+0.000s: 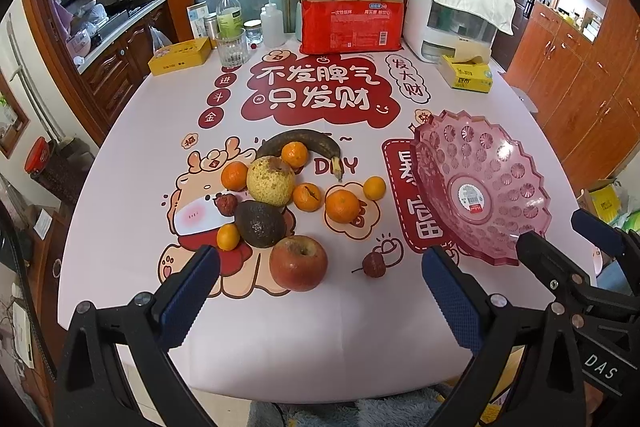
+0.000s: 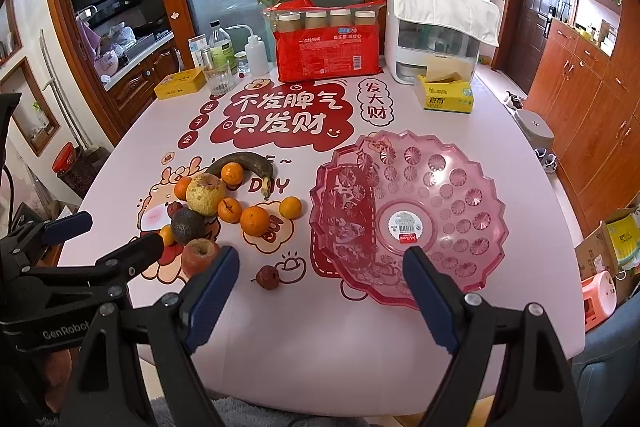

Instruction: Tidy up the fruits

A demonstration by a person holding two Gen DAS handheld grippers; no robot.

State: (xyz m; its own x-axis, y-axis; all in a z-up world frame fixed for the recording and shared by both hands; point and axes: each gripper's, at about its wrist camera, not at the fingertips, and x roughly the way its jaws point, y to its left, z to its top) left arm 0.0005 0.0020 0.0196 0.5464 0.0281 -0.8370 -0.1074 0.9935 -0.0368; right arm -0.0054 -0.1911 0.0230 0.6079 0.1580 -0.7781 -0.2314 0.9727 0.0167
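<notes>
A pile of fruit lies left of centre on the table: a red apple (image 1: 298, 263) (image 2: 199, 255), a dark avocado (image 1: 259, 223), a yellow pear (image 1: 271, 181), a blackened banana (image 1: 300, 141), several oranges (image 1: 342, 206) and a small dried red fruit (image 1: 373, 264) (image 2: 268, 277). An empty pink plastic fruit plate (image 1: 486, 187) (image 2: 408, 215) sits to the right. My left gripper (image 1: 320, 285) is open, just before the apple. My right gripper (image 2: 320, 289) is open, near the plate's front rim. Both are empty.
At the table's back stand a red pack of paper cups (image 1: 350, 23), a white dispenser with a cloth (image 1: 456, 11), a yellow tissue box (image 1: 466, 73), a yellow tin (image 1: 180, 57), a glass (image 1: 231, 49) and bottles. Wooden cabinets stand to the right.
</notes>
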